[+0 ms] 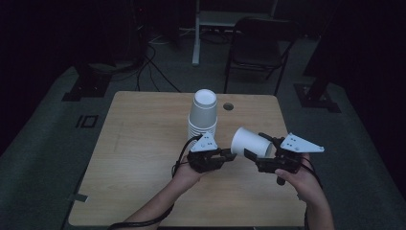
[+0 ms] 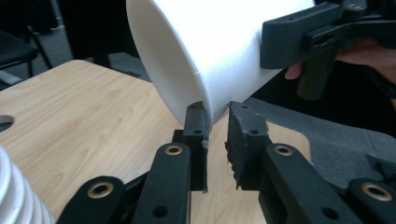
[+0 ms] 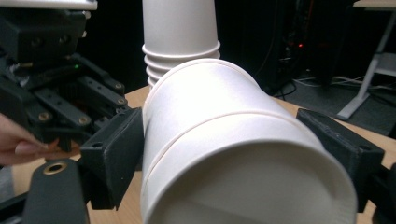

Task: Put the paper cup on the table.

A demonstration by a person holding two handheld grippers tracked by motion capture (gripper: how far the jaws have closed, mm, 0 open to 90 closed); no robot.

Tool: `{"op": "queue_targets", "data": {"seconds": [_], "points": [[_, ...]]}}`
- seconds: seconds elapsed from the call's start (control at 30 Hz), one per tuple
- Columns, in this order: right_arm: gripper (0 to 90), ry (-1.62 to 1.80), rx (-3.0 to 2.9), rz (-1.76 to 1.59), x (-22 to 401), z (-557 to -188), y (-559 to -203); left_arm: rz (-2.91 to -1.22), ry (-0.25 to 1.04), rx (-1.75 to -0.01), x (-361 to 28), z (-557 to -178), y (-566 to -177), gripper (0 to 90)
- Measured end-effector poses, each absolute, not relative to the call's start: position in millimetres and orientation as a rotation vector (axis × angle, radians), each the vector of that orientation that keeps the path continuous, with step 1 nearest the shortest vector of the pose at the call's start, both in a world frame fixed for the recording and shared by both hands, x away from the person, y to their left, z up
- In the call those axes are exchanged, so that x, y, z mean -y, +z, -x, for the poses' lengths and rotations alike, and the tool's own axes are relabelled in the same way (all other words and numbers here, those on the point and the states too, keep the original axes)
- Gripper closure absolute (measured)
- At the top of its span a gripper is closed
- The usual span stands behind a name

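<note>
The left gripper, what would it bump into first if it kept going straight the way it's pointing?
Most likely the white paper cup. The left gripper points right at the cup's open rim, and its fingers already sit on either side of that edge. The right gripper holds the cup sideways just ahead.

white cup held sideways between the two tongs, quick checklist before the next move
1. Right tongs clamped across the white cup: ok.
2. Cup rim sits between the left tongs: ok.
3. Both left pads pressing on the rim: cannot tell, a gap shows below it.
4. Cup lifted off the table: ok.
5. Stack of cups upright behind: ok.
6. One cup or two nested, given the ridge around its middle: cannot tell.
</note>
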State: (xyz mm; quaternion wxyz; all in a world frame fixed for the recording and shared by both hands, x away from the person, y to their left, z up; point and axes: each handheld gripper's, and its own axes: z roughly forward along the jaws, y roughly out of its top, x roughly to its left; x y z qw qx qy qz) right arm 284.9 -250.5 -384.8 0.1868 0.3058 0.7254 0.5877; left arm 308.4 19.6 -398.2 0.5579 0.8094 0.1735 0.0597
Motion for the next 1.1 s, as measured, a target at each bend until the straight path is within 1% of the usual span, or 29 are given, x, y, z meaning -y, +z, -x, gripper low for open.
{"op": "queue_targets", "data": {"seconds": [0.2, 0.23, 0.37, 0.47, 0.5, 0.7, 0.77, 0.87, 0.93, 1.0, 1.1], "points": [[16.9, 1.695, -2.069, -0.858, 256, -283, -387, -1.944, 0.094, -0.349, -21, -307, -394, 83.5], [15.3, 1.706, -2.092, -0.859, 258, -283, -389, -1.927, 0.032, -0.334, -22, -308, -394, 85.2], [14.2, 1.735, -2.113, -0.846, 261, -285, -392, -1.935, 0.027, -0.318, -21, -308, -393, 86.5], [10.9, 1.744, -2.13, -0.819, 262, -286, -398, -1.935, -0.015, -0.283, -20, -307, -391, 87.8], [10.8, 1.766, -2.136, -0.824, 263, -287, -399, -1.939, 0.015, -0.273, -20, -306, -391, 87.9], [10.9, 1.752, -2.161, -0.779, 264, -286, -404, -1.952, 0.002, -0.253, -20, -306, -389, 87.8], [11.0, 1.729, -2.216, -0.788, 266, -287, -405, -1.964, 0.025, -0.245, -20, -306, -388, 87.8], [13.2, 1.753, -2.221, -0.792, 269, -287, -409, -1.971, 0.027, -0.248, -22, -307, -388, 87.9], [11.8, 1.705, -2.212, -0.758, 271, -287, -412, -1.985, 0.032, -0.25, -23, -308, -387, 87.9], [13.0, 1.675, -2.208, -0.751, 275, -286, -414, -2.009, 0.025, -0.238, -24, -309, -387, 87.9], [12.2, 1.597, -2.224, -0.75, 283, -284, -415, -2.076, 0.04, -0.264, -21, -309, -386, 87.9]]}}
